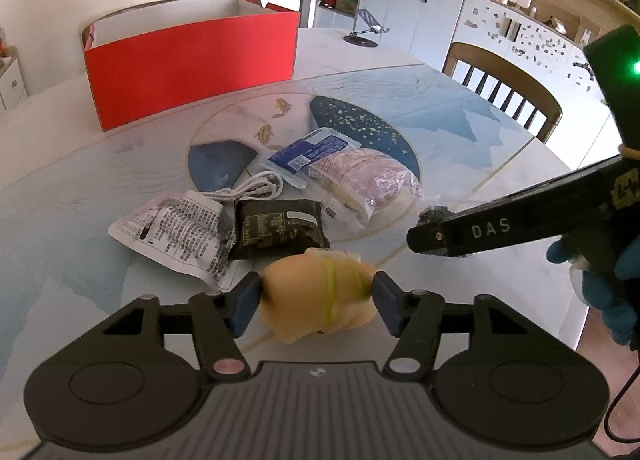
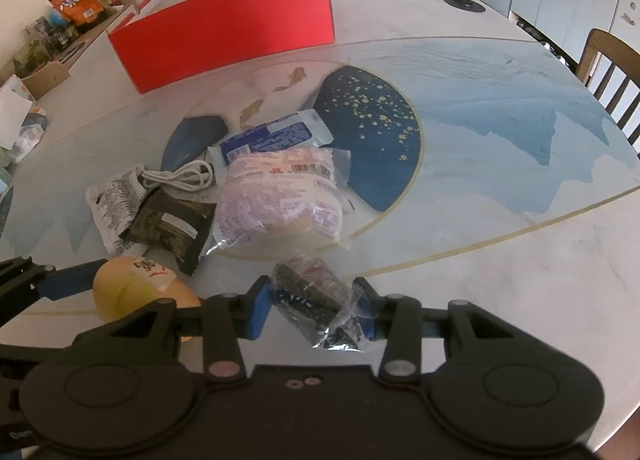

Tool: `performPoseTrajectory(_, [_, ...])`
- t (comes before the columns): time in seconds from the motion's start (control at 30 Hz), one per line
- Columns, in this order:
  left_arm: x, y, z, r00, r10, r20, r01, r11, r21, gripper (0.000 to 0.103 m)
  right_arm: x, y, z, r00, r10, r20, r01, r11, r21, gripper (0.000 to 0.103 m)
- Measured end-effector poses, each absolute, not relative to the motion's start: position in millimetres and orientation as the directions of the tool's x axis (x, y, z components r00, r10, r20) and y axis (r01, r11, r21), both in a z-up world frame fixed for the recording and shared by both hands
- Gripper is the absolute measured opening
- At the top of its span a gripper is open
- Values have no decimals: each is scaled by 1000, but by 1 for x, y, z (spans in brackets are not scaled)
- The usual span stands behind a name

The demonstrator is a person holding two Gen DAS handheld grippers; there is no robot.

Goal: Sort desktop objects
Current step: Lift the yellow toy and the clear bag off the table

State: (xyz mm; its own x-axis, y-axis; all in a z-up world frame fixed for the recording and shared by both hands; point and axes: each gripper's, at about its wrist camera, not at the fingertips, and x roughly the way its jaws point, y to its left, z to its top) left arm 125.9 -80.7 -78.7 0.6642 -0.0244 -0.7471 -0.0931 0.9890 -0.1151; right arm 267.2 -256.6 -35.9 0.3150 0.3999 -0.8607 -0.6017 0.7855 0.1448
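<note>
The left tool (image 1: 316, 292) pinches a pale yellow, rounded soft item with a thin green band around it (image 1: 320, 300) between its blue pads, holding it just above the marbled blue-and-white bench (image 1: 460, 108). The right tool (image 2: 314, 306) is pressed onto a small clear plastic packet with dark contents (image 2: 316, 308), likewise lifted near the bench's front edge; in the left wrist view the right tool (image 1: 424, 236) shows from the side, with the dark packet at its tip.

At the back of the bench stands an open red cardboard box with a white inside (image 1: 192, 68). Its front wall hides the floor of the box, so what lies in it cannot be told from either view.

Between the box and the tools a loose heap lies on the bench's round inlay: a blue-and-white flat wrapper (image 2: 272, 138) at the far side, a clear bag printed in pink and purple with pale contents (image 2: 280, 196) partly over it, a coiled white cable (image 2: 180, 178) to the left, a black square sachet with a white label (image 2: 168, 228) touching a white printed pouch covered in small text (image 1: 176, 232). A wooden chair (image 1: 504, 88) stands at the bench's right edge.
</note>
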Motion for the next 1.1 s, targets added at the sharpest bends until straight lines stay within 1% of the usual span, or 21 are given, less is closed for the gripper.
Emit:
performPoseTrajectory(0.07, [126,-80,-81,664,-31,-747,-98,987,-128,74,267,-258,-36,315,398,-862,-601,786,144,43])
performPoseTrajectory(0.1, [126,-79,-82,664,-35,-747,-101,986,-136,76,267,-258,-36,315,398,-862,-601,786,143,43])
performPoseTrajectory(0.13, [126,-80,-83,665,-33,-746,-104,985,-137,82,267,-258,-36,315,397,-862,-600,787,143,44])
performPoseTrajectory(0.17, [126,-81,-83,667,-31,-745,-105,985,-135,85,267,-259,-36,315,397,-862,-599,788,144,44])
performPoseTrajectory(0.23, [127,-84,-84,668,-31,-744,-97,987,-128,85,268,-261,-35,316,397,-862,-597,789,145,44])
performPoseTrajectory(0.37, [131,-90,-89,660,-18,-751,-87,991,-101,90,269,-262,-36,314,400,-861,-597,789,149,44])
performPoseTrajectory(0.53, [139,-95,-98,640,10,-768,-100,992,-71,90,271,-265,-36,309,403,-862,-599,786,153,44])
performPoseTrajectory(0.73, [146,-90,-104,624,20,-781,-136,987,-84,89,273,-267,-36,302,405,-863,-601,784,158,44])
performPoseTrajectory(0.8, [145,-90,-103,632,25,-775,-138,987,-81,85,274,-267,-37,301,405,-863,-601,783,158,44])
performPoseTrajectory(0.83, [145,-90,-102,633,24,-773,-136,987,-81,80,275,-267,-37,301,405,-864,-601,783,157,44])
performPoseTrajectory(1.1, [141,-93,-94,641,2,-767,-119,988,-97,76,276,-265,-36,291,413,-863,-614,772,163,43])
